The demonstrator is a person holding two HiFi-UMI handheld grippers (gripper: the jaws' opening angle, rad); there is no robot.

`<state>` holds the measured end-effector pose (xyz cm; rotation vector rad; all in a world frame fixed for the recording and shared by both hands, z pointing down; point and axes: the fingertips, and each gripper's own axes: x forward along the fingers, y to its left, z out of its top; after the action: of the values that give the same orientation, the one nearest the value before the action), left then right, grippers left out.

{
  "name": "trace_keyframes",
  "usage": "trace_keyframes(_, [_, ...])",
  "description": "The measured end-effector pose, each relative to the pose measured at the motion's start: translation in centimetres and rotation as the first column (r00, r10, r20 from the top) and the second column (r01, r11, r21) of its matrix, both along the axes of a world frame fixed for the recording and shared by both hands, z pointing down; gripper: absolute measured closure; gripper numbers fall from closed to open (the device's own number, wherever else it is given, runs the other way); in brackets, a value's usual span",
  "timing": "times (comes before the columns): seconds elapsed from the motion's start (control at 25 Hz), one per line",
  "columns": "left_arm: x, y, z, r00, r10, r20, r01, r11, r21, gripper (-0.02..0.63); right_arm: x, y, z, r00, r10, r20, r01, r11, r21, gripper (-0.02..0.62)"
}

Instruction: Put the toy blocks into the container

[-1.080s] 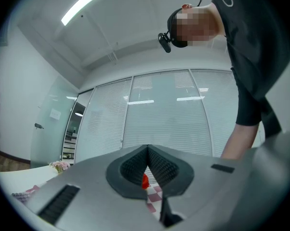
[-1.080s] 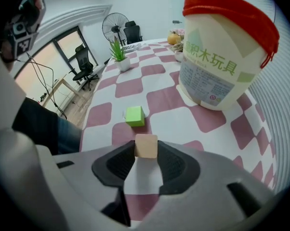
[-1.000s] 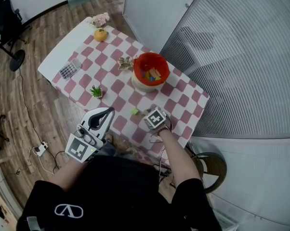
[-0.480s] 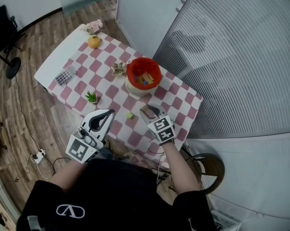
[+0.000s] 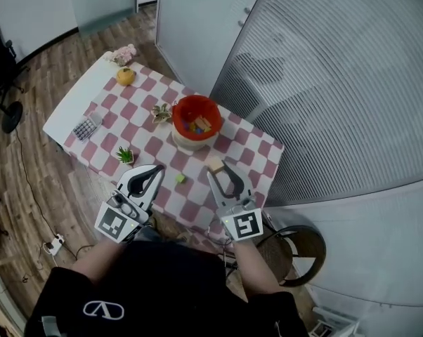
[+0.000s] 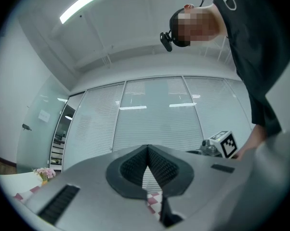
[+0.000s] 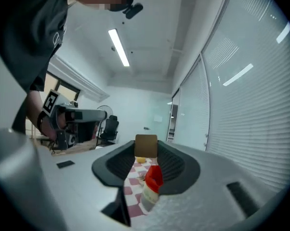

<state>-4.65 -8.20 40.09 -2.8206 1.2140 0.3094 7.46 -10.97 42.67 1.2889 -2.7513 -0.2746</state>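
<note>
Tan toy block (image 7: 146,145) is being pinched at the jaw tips of the right gripper (image 5: 218,170), hanging just in front of the red container (image 5: 176,120). A green block (image 5: 179,179) is lying on the checkered table (image 5: 241,153) near that container. The left gripper (image 5: 157,169) is hovering with jaws pressed together, empty.

Office interior, recognisable by floor-to-ceiling glazed partitions (image 5: 352,83) backed with horizontal blinds, long strip lights (image 6: 85,3) in a plain white ceiling, a black office chair (image 7: 110,126), wood-plank flooring (image 5: 29,153), and a white table (image 5: 71,102) under a checked cloth, bearing a calculator (image 5: 85,127); power strip (image 5: 55,243) with trailing cables on the floor nearby.
</note>
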Motion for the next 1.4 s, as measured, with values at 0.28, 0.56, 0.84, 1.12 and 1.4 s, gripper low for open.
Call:
trace_keyframes(0.28, [0.6,0.1,-0.8,1.0,0.018,0.003,-0.018,1.0,0.017,0.601,2.8,2.3,-1.2,0.987,0.106,0.121,-0.115,0.991,0.065,0.446])
trace_keyframes(0.56, [0.5,0.2,-0.7,1.0,0.028,0.002,-0.028,1.0,0.015,0.6,2.5,1.7,-0.9,0.988,0.118,0.104,-0.126,0.99,0.067,0.445])
trace_keyframes(0.84, [-0.2,0.5,-0.7,1.0,0.016,-0.002,-0.016,1.0,0.019,0.6,2.3,-1.9,-0.1,0.985,0.134,0.11,-0.14,0.989,0.051,0.446])
trace_keyframes(1.12, [-1.1,0.5,-0.5,1.0,-0.002,-0.004,0.002,1.0,0.013,0.601,1.4,-7.3,0.4,0.985,0.144,0.099,-0.15,0.987,0.053,0.446])
trace_keyframes(1.4, [-2.2,0.3,-0.1,0.999,-0.032,-0.003,0.032,0.999,-0.004,0.6,0.2,-12.9,3.2,0.983,0.166,0.073,-0.166,0.986,-0.005,0.446])
